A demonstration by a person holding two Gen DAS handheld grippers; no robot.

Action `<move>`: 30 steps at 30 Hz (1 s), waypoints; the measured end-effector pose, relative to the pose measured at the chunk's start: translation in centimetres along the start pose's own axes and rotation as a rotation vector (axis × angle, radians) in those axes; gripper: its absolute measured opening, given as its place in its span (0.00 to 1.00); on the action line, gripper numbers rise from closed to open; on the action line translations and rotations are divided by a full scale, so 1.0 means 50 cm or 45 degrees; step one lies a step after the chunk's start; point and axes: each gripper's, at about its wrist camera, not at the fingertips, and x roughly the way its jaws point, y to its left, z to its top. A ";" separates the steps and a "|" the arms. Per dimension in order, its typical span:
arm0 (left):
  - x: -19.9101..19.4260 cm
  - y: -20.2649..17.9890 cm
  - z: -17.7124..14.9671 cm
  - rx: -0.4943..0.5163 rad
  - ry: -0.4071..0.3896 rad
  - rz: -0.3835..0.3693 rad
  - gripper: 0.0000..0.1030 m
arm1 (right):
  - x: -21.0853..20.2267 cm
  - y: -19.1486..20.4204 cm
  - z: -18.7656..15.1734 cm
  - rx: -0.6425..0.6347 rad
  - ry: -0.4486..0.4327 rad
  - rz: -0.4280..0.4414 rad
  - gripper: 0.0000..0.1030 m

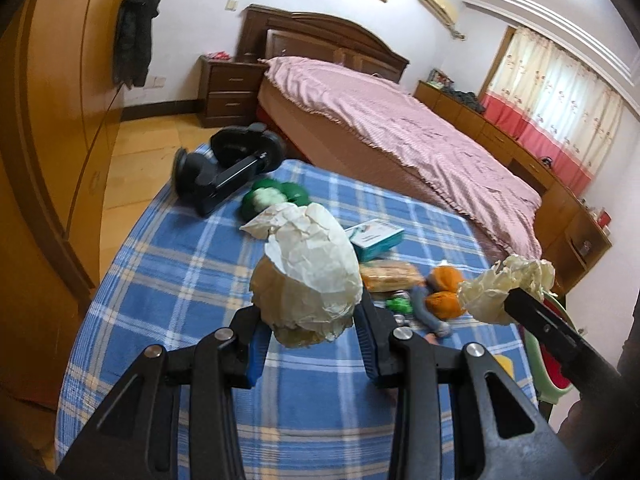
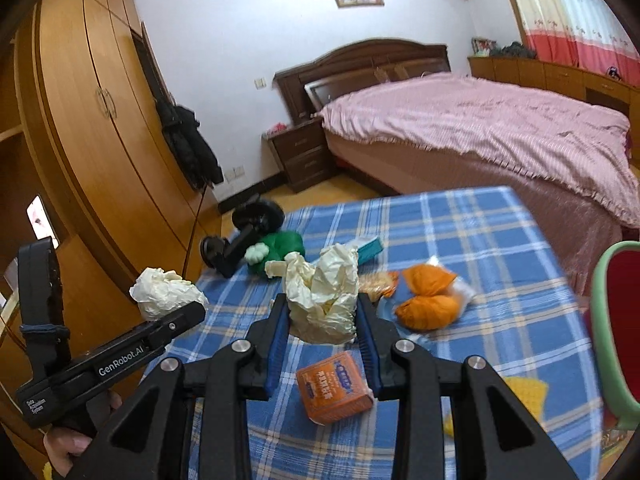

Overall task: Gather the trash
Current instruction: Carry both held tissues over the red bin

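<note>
In the left wrist view, the left gripper [image 1: 310,326] is clamped on a big crumpled paper ball [image 1: 308,276]. The paper is creamy white, full of wrinkles, and is held up above the blue checked tablecloth [image 1: 172,280]. Far right, the right gripper [image 1: 516,300] comes in from the side with a smaller crumpled paper wad [image 1: 504,288] at its tip. On the cloth behind lie a teal and white box [image 1: 378,238], a packet of biscuits [image 1: 390,276], two orange pouches [image 1: 442,290] and a green soft toy [image 1: 272,198]. I cannot read the writing on the box. Only this view shows the nightstand [image 1: 230,92] next to the bed's near side and the long low cabinet [image 1: 500,140] under the curtains.

In the right wrist view, the right gripper [image 2: 323,326] has its blue pads pressed on the smaller paper wad [image 2: 324,296], which is pale yellow-white and sticks up in loose folds above the cloth. The left gripper [image 2: 180,318] shows at the left, with "GenRobot.AI" in white letters on its side, and the paper ball [image 2: 166,292] at its tip. Fingers of a hand [image 2: 76,436] hold its handle. Only this view shows an orange packet [image 2: 334,388] with blue printing, too small to read, lying on the cloth right under the right gripper. It also shows a yellow patch [image 2: 524,396] and a wardrobe [image 2: 92,92].
</note>
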 end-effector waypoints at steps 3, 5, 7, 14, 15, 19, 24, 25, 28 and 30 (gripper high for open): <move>-0.010 -0.024 0.006 0.024 -0.001 -0.036 0.38 | -0.036 -0.013 0.006 0.026 -0.049 -0.011 0.34; -0.015 -0.044 0.009 0.057 -0.003 -0.054 0.38 | -0.065 -0.022 0.008 0.035 -0.083 -0.024 0.34; -0.019 -0.063 0.012 0.072 0.003 -0.077 0.37 | -0.092 -0.032 0.011 0.047 -0.119 -0.041 0.34; -0.034 -0.142 0.020 0.142 0.003 -0.183 0.37 | -0.175 -0.072 0.023 0.091 -0.223 -0.104 0.34; -0.036 -0.153 0.020 0.152 0.002 -0.197 0.37 | -0.187 -0.078 0.024 0.099 -0.236 -0.111 0.34; -0.037 -0.191 0.022 0.173 0.016 -0.254 0.37 | -0.227 -0.109 0.023 0.134 -0.284 -0.147 0.34; -0.038 -0.244 0.019 0.227 -0.002 -0.302 0.37 | -0.263 -0.143 0.016 0.176 -0.321 -0.183 0.34; -0.038 -0.252 0.018 0.232 0.000 -0.308 0.37 | -0.270 -0.149 0.014 0.183 -0.327 -0.192 0.34; -0.032 -0.280 0.014 0.245 0.015 -0.336 0.37 | -0.292 -0.168 0.008 0.207 -0.343 -0.215 0.34; -0.031 -0.302 0.009 0.266 0.016 -0.357 0.37 | -0.308 -0.178 0.004 0.217 -0.360 -0.235 0.34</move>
